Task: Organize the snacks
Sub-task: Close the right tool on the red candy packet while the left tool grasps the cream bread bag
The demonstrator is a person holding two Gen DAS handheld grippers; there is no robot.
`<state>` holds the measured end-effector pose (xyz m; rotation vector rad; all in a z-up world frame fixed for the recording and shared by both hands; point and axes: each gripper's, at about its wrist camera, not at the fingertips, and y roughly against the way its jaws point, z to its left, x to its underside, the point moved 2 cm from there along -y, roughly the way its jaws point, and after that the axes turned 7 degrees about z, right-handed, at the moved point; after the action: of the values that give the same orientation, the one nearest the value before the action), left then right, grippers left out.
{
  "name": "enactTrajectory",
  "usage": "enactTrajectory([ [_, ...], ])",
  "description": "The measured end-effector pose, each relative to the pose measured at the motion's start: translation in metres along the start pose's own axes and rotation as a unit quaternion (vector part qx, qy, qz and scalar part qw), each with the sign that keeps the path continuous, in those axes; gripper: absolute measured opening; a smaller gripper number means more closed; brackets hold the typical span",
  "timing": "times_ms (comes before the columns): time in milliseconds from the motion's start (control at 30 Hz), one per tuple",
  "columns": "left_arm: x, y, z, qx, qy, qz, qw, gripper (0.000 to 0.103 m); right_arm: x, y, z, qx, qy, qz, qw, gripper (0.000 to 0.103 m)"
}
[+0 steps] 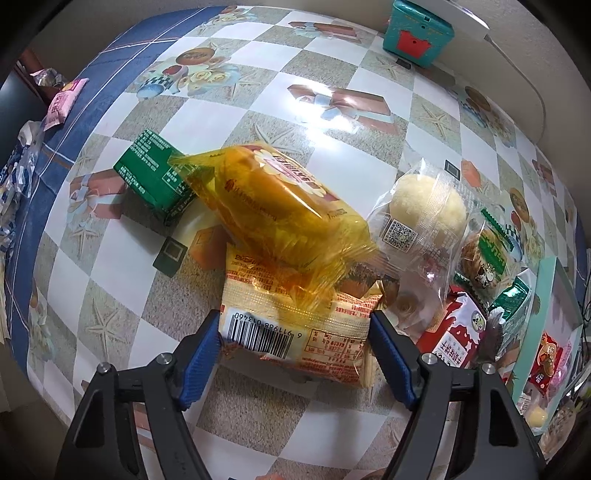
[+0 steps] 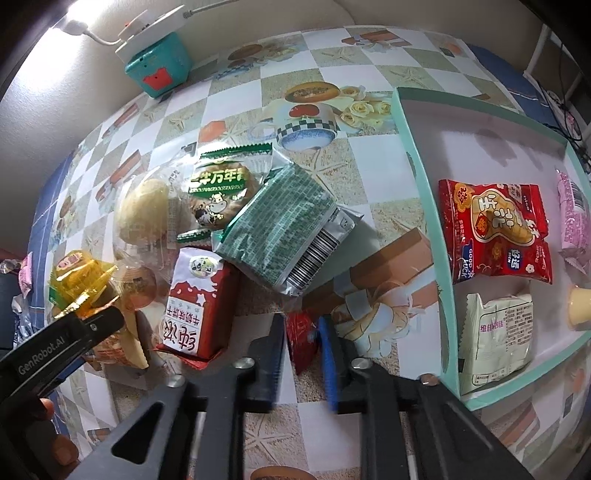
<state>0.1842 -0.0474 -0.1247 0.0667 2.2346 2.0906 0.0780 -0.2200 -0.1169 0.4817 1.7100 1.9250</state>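
Left tool [image 1: 295,332] wide around barcode packet [image 1: 295,325]; right tool [image 2: 301,332] pinching red wrapper [image 2: 301,338]; checkered tablecloth [image 1: 258,99].

A table fills both views, covered by a glossy oilcloth [image 1: 280,122] printed in white and sandy checks with starfish, gift boxes, roses and bowls, and edged in blue [image 1: 77,92]. Behind it stands a plain cream wall [image 2: 280,16]. At the wall sits a teal box [image 2: 159,70] with a white power strip [image 2: 151,27] on top. Bright light glares at the upper left corner in the right wrist view.
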Motion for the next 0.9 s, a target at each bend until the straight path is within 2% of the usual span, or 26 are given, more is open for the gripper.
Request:
enactTrajectory([
  [533, 0.021, 0.012, 0.009, 0.015, 0.015, 0.005, 0.9998, 0.079, -0.001, 0.022, -0.034, -0.042, -0.029, -0.004, 0.999, 0.018],
  [900, 0.029, 0.040, 0.009, 0.026, 0.013, -0.019, 0.9994, 0.079, 0.000, 0.052, -0.034, -0.048, -0.027, -0.032, 0.998, 0.018],
])
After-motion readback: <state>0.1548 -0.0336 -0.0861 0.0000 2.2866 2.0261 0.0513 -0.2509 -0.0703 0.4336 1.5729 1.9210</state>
